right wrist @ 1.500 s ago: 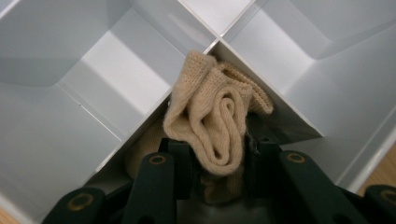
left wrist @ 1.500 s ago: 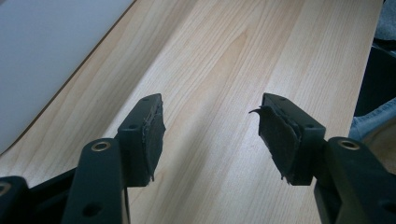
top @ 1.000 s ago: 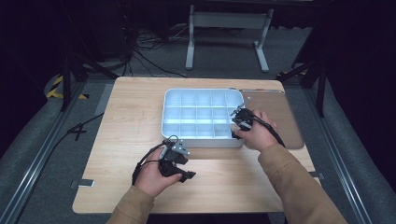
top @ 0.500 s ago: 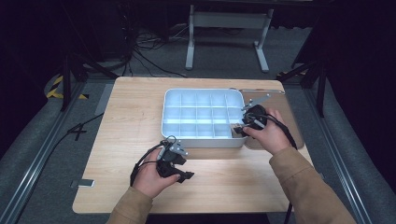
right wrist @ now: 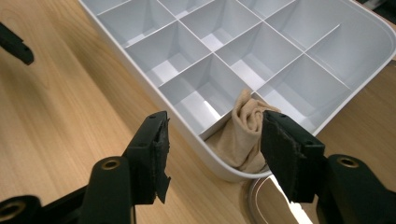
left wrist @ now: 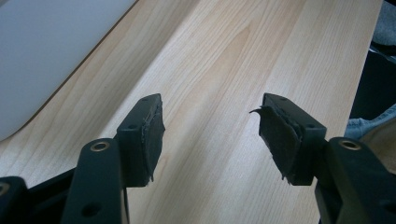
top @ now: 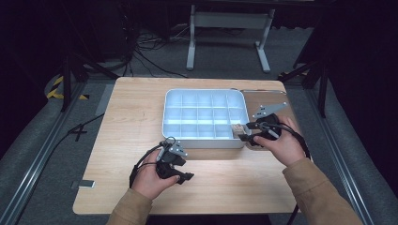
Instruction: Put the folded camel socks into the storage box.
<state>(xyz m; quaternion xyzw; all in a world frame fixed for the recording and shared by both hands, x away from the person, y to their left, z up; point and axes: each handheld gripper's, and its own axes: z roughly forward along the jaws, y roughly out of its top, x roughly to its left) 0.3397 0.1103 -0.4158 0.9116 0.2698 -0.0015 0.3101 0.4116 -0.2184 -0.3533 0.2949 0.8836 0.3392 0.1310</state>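
Note:
A white compartment tray [top: 202, 141] stands mid-table. A rolled beige cloth [top: 236, 130] sits in its near right corner compartment. In the right gripper view the cloth [right wrist: 245, 133] leans against the tray [right wrist: 289, 51] wall just beyond my jaws. My right gripper [top: 241, 133] hovers at that corner. It is open [right wrist: 212, 135], and the cloth lies close to its right-hand pad [right wrist: 280, 149]. My left gripper [top: 184, 169] rests low over the wood in front of the tray. It stands open [left wrist: 210, 121] with nothing between its pads, and the tray's side [left wrist: 42, 56] is at the upper left.
A dark brown mat [top: 272, 99] lies right of the tray, under the right hand. A shiny round metal rim [right wrist: 264, 200] shows just below the tray corner. Bare wooden tabletop [top: 126, 122] spreads left of and in front of the tray. A metal stand [top: 230, 42] is beyond the table.
The right hand has drawn back from the tray's right side toward its near right corner, where the beige cloth now shows. The left hand has stayed put.

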